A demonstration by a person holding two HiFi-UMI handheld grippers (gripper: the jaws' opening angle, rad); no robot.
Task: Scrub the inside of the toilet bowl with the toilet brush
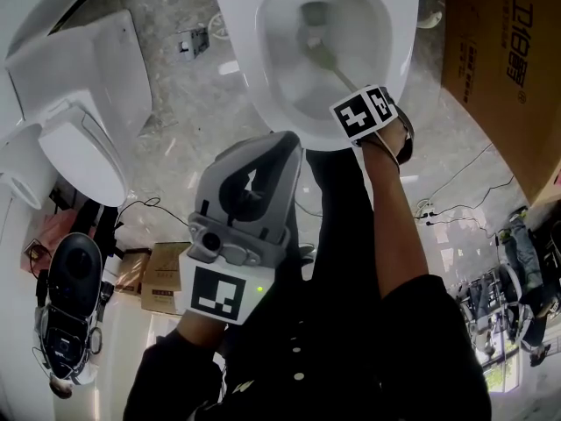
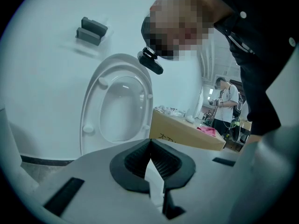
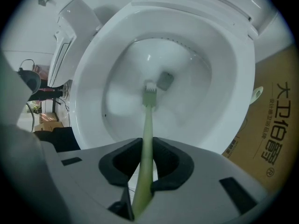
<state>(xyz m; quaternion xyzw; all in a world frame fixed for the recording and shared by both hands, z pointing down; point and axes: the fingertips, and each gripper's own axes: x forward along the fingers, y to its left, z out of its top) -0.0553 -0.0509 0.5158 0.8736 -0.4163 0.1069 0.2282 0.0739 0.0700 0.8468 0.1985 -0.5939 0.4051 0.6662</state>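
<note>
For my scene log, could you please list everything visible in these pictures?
toilet bowl: one, white, top centre of the head view, seat up
toilet brush: one, pale green, head down inside the bowl
second toilet: one, white, on the floor at left
large cardboard box: one, brown, printed, right of the bowl
small cardboard box: one, brown, floor at lower left
cables: several, black, on the floor at right
bystander: one, light shirt, far off in the left gripper view
right gripper: one, grey, fingers shut on the brush handle
left gripper: one, grey, fingers together, held away from the bowl
</note>
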